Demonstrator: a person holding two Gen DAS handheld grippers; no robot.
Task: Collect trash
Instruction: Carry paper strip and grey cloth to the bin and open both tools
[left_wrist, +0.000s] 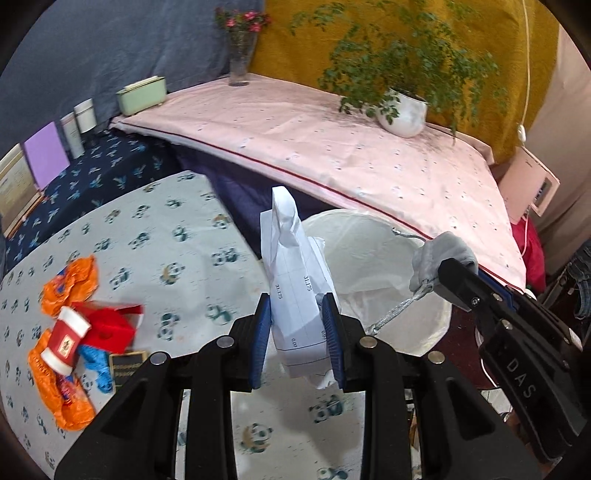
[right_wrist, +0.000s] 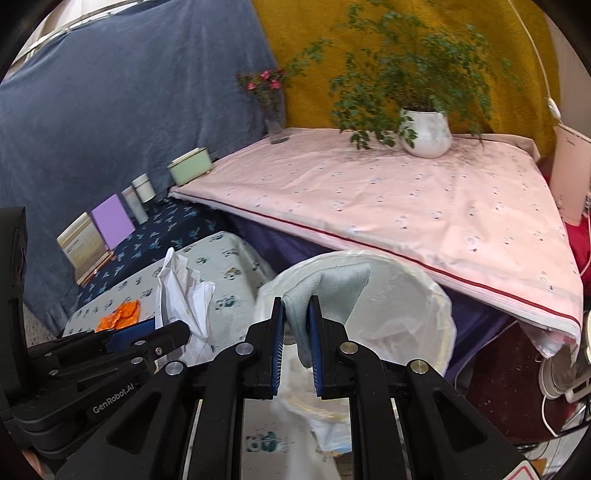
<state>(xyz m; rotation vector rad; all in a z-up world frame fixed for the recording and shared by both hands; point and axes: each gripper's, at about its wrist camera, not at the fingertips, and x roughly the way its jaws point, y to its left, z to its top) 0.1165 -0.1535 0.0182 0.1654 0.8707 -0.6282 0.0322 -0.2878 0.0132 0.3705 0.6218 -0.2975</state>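
Observation:
My left gripper (left_wrist: 298, 314) is shut on a crumpled white paper (left_wrist: 295, 280) with printed lines and holds it above the panda-print table edge, just left of the white-lined trash bin (left_wrist: 376, 266). My right gripper (right_wrist: 297, 325) is shut on a grey cloth pouch (right_wrist: 325, 291) with a silver cord, over the bin (right_wrist: 406, 295). In the left wrist view the pouch (left_wrist: 439, 258) and the right gripper (left_wrist: 458, 277) show at the bin's right rim. The paper (right_wrist: 181, 295) and the left gripper (right_wrist: 162, 336) show at left in the right wrist view.
On the panda-print table (left_wrist: 166, 236) lie an orange wrapper (left_wrist: 70, 280), a red box (left_wrist: 110, 325), a red-and-white paper cup (left_wrist: 66, 339), a blue wrapper (left_wrist: 96, 365) and a dark card (left_wrist: 127, 363). Behind stand a potted plant (left_wrist: 404, 110), a flower vase (left_wrist: 240, 55), a green box (left_wrist: 142, 94) and books.

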